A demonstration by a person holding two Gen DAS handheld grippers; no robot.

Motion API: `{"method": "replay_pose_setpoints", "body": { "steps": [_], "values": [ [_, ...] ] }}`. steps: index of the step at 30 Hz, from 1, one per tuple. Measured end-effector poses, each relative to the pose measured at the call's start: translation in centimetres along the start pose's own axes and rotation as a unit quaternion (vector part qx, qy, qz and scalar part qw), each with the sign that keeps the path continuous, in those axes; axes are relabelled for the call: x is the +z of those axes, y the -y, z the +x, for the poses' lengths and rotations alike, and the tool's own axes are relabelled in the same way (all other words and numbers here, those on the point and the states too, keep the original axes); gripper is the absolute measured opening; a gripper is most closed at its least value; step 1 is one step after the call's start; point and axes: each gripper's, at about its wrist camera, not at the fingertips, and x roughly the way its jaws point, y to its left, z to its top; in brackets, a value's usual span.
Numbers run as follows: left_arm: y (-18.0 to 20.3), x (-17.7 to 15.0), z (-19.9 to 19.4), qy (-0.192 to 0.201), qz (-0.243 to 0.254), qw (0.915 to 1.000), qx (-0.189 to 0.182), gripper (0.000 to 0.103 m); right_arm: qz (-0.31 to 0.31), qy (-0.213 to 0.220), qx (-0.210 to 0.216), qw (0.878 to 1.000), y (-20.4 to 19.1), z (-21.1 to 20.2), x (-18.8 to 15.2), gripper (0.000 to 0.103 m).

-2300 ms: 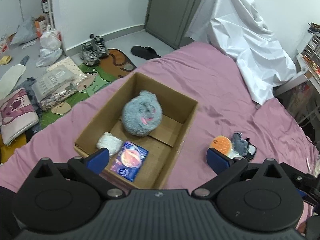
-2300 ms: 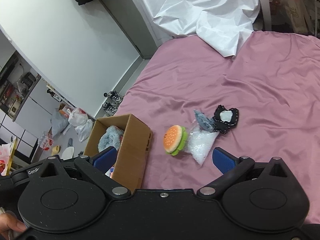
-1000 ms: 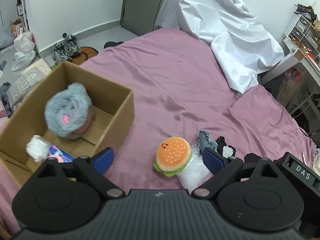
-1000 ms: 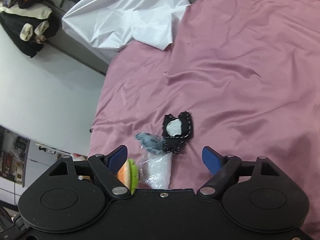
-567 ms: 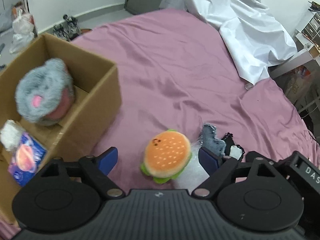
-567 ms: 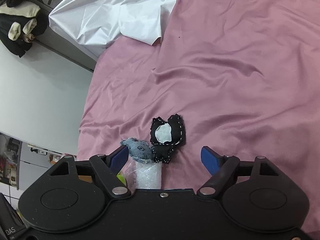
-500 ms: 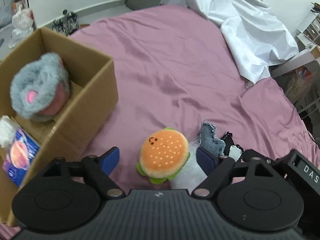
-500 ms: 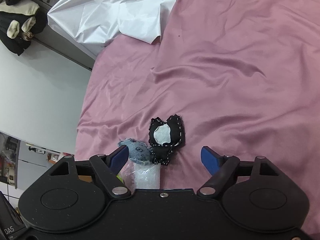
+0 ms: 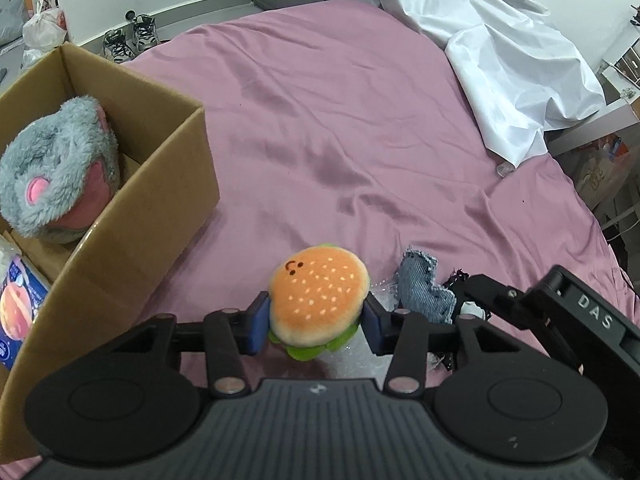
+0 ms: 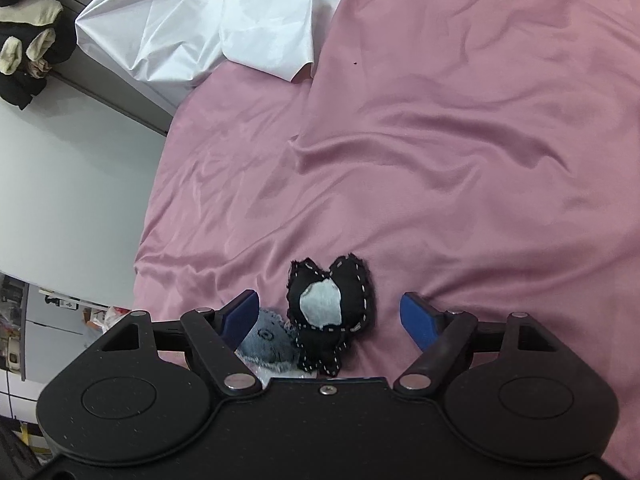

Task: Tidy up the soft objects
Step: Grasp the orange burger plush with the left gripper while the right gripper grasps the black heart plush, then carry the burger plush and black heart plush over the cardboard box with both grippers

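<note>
Only readable writing: "DAS" in white on the black body of the right gripper (image 9: 592, 316), seen poking in at the lower right of the left wrist view. Blue packet (image 9: 18, 316) in the box (image 9: 132, 248) has print too, but too small to read.

Left gripper (image 9: 316, 318) reaching forward, low over the pink bed (image 9: 360, 140), fingers (image 9: 256, 322) narrowed and pressed against both sides of the burger plush (image 9: 318, 300). Burger sitting near the bed's near edge, just right of the box, smiley face up. Can't tell whether lifted off the sheet or not.

Denim heart (image 9: 422, 284) right beside the burger, with a clear plastic bag (image 9: 384, 292) under and between them. Black heart (image 10: 330, 306) with white stitching and a pale patch touching the denim one.

Right gripper (image 10: 330, 316) hovering just over the black heart, fingers (image 10: 418, 318) spread wide, gripping nothing, one on each side of it.

Grey fluffy plush (image 9: 56, 168) with pink bits sitting in the box at the bed's left edge. White sheet (image 9: 492, 44) bunched at the far corner.
</note>
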Motion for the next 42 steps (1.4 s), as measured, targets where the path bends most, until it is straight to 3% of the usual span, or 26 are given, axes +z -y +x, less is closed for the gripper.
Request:
{"method": "replay_pose_setpoints", "body": {
  "steps": [2, 5, 6, 10, 30, 42],
  "values": [
    [0.0, 0.0, 0.0, 0.0, 0.0, 1.0, 0.001, 0.046, -0.007, 0.003, -0.005, 1.0, -0.3, 0.2, 0.1, 0.072],
    [0.0, 0.1, -0.2, 0.003, 0.002, 1.0, 0.003, 0.046, -0.003, 0.006, -0.009, 1.0, 0.1, 0.4, 0.2, 0.053],
    [0.1, 0.1, -0.3, 0.004, 0.003, 1.0, 0.004, 0.046, 0.003, 0.006, -0.008, 1.0, 0.4, 0.4, 0.2, 0.039],
    [0.1, 0.2, -0.9, 0.007, 0.007, 0.9999, 0.003, 0.046, 0.004, 0.011, -0.003, 1.0, 0.7, 0.1, 0.0, 0.026],
    [-1.8, 0.9, -8.4, 0.046, 0.026, 0.9986, -0.006, 0.046, 0.041, 0.053, 0.034, 0.997, 2.3, -6.2, -2.4, 0.024],
    [-4.0, 0.3, -12.6, 0.064, 0.023, 0.9975, -0.016, 0.046, 0.007, 0.08, 0.06, 0.995, 1.1, -9.7, -4.2, 0.024]
  ]
}}
